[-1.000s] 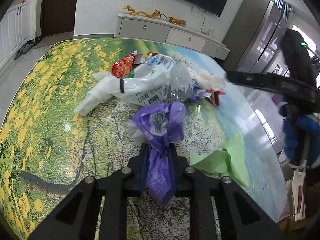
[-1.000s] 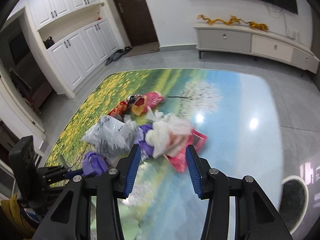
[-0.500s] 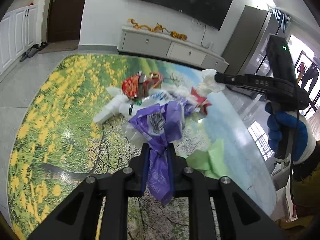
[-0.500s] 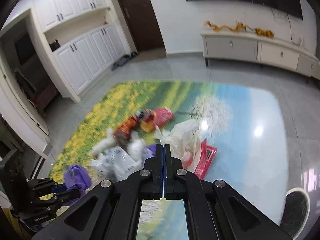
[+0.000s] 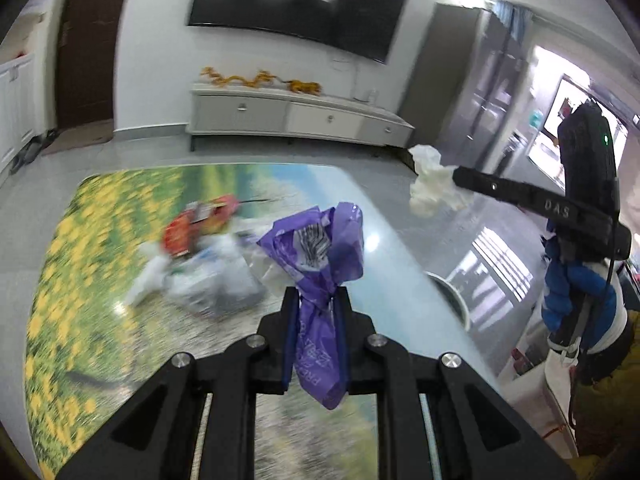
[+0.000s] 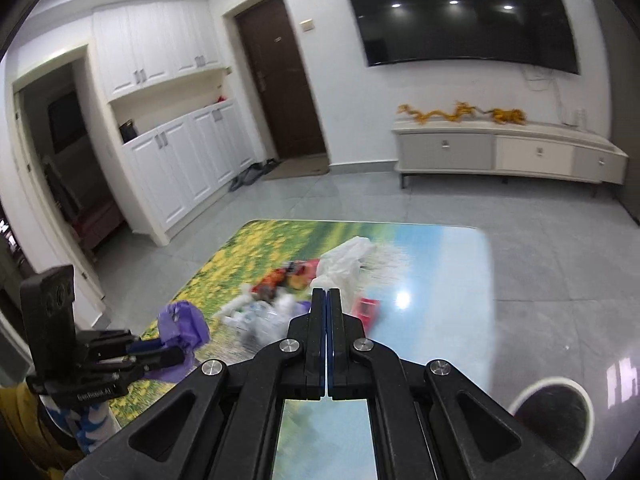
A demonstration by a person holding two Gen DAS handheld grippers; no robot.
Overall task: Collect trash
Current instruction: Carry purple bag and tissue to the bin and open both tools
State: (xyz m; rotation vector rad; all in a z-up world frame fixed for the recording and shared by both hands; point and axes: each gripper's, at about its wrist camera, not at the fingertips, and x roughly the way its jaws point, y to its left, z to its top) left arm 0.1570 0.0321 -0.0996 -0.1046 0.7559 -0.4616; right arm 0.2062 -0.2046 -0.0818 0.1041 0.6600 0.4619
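Note:
My left gripper (image 5: pixel 316 300) is shut on a purple plastic bag (image 5: pixel 320 248) and holds it above the table (image 5: pixel 72 280); it also shows in the right wrist view (image 6: pixel 182 322). My right gripper (image 6: pixel 327 296) is shut on a white plastic bag (image 6: pixel 344 260), lifted off the table; the left wrist view shows that bag (image 5: pixel 432 192) hanging from its tip. A pile of trash (image 5: pixel 200 252) with white bags and red-orange wrappers lies on the table's middle.
The table has a printed flower landscape top (image 6: pixel 436 272). A round black bin (image 6: pixel 556 416) stands on the floor at the right. A white TV cabinet (image 6: pixel 508 156) stands by the far wall.
Both grippers have risen with their bags. The right gripper closed on the white bag and lifted it off the pile.

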